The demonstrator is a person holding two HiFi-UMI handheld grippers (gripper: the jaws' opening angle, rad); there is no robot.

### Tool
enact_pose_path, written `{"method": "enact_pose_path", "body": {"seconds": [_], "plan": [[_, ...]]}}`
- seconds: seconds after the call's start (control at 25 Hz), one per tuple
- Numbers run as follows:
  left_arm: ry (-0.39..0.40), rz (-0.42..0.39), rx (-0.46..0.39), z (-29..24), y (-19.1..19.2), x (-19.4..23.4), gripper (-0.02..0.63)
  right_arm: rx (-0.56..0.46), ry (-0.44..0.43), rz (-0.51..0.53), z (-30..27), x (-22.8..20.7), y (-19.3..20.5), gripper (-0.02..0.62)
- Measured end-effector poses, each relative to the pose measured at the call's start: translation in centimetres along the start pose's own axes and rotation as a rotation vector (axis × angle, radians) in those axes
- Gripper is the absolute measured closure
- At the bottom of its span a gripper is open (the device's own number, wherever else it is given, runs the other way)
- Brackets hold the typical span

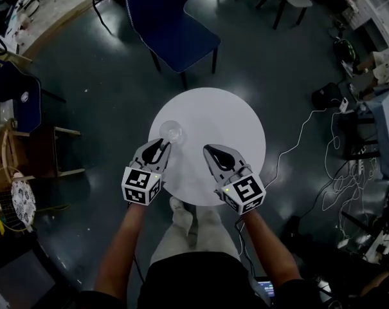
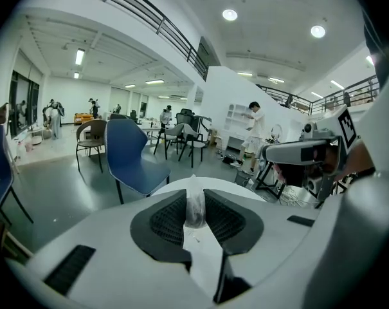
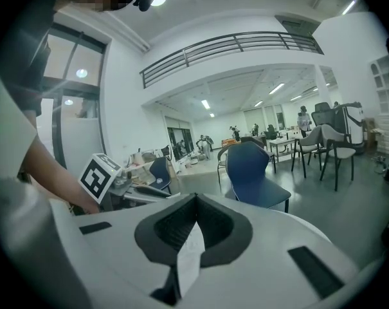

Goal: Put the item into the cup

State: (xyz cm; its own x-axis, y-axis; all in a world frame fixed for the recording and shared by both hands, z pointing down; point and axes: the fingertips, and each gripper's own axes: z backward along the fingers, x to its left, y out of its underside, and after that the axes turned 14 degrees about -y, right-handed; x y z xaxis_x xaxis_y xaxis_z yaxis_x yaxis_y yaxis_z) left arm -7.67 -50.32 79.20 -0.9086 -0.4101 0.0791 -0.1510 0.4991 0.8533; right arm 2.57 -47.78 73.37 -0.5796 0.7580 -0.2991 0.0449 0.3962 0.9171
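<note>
A clear glass cup (image 1: 172, 132) stands on the left part of the round white table (image 1: 226, 118). My left gripper (image 1: 160, 145) is just on the near side of the cup, tips close to its rim. In the left gripper view, the left gripper (image 2: 195, 206) is shut on a small item in clear wrapping (image 2: 195, 210), held upright between the black pads. My right gripper (image 1: 211, 151) hovers over the table's near middle, about a hand's width right of the left one. Its jaws (image 3: 195, 201) meet at the tips with nothing between them.
A blue chair (image 1: 171, 18) stands beyond the table's far edge. Another blue chair (image 1: 17, 98) and a wooden frame (image 1: 27, 153) are on the floor at left. Cables (image 1: 310, 124) trail over the floor at right. The person's legs (image 1: 191, 227) are at the table's near edge.
</note>
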Motion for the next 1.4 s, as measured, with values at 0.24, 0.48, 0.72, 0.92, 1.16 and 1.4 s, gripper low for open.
{"method": "enact_pose_path", "body": {"seconds": [0.24,0.48,0.72,0.92,1.16,1.4], "plan": [[-0.012,-0.012,-0.015,-2.5,-0.5,0.3,0.515,0.02,-0.008,-0.026,-0.5,-0.2,1.6,0.581],[-0.005,-0.027,-0.033,-4.5,-0.4,1.0,0.515,0.033,-0.009,-0.046,-0.8,-0.1,3.1,0.581],[-0.002,-0.02,-0.014,-6.1,0.6,0.6,0.514,0.046,-0.013,-0.066,-1.0,-0.6,4.6,0.581],[-0.019,-0.019,-0.004,-6.6,1.2,1.2,0.485,0.058,-0.011,-0.071,-1.4,-0.6,5.1,0.581],[-0.03,0.003,-0.013,-7.1,1.4,1.6,0.426,0.063,-0.001,-0.085,-1.2,-0.9,5.6,0.581],[-0.045,0.014,-0.031,-6.3,1.5,1.9,0.426,0.077,-0.01,-0.062,-1.5,-0.6,5.4,0.581]]}}
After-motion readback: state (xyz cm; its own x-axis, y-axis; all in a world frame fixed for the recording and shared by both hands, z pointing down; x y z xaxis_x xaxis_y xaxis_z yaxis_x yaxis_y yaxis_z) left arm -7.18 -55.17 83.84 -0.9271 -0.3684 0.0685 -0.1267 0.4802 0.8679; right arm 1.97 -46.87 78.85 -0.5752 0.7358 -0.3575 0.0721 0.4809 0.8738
